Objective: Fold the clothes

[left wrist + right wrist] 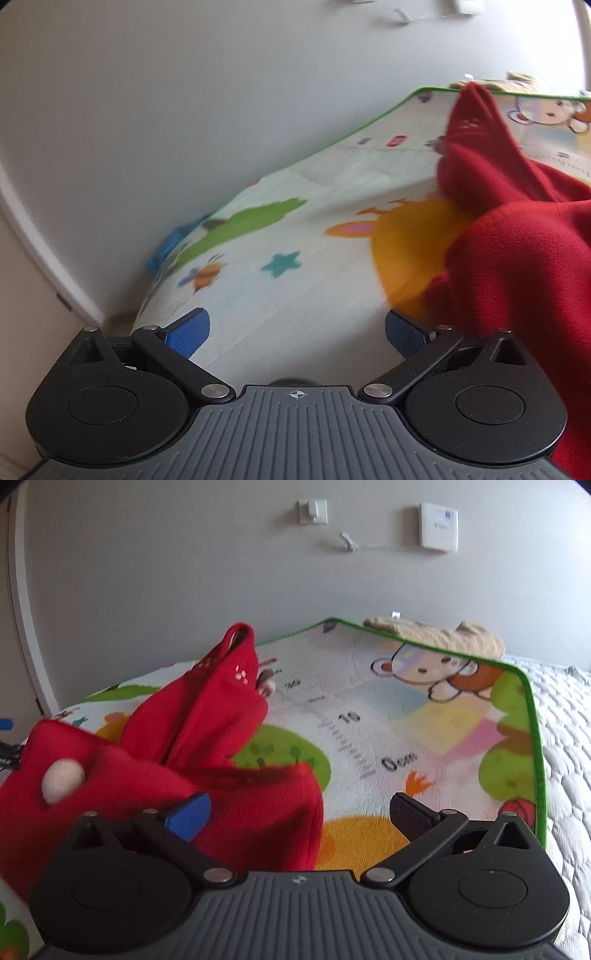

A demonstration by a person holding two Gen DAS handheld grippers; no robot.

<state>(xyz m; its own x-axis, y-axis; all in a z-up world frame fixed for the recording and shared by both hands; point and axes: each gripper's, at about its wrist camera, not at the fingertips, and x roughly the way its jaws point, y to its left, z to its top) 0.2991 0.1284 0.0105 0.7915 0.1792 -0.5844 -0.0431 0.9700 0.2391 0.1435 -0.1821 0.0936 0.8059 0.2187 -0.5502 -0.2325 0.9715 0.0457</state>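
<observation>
My left gripper (297, 332) has its fingers (190, 332) spread wide with nothing between them, only bare play mat (314, 221) showing in the gap. The red fleece garment (517, 258) lies just to the right of that gripper, bunched in soft folds, one narrow part reaching toward the mat's far green-trimmed edge. To the left I have open mat running out to the edge beside the grey wall (184, 110), so there is free room on that side. My right gripper (299, 814) is likewise released, both fingers apart and holding nothing; its left finger sits over the garment (221, 794), though I cannot tell whether it touches the cloth. From this view the garment heaps on the left half of the mat (424, 738), a pale round pompom (61, 781) on its near fold, a sleeve-like part raised toward the wall. The right half of the mat is bare up to its green border, beyond which lies a white quilted bed cover (565, 757). A beige cloth (443, 637) rests at the mat's far edge.
</observation>
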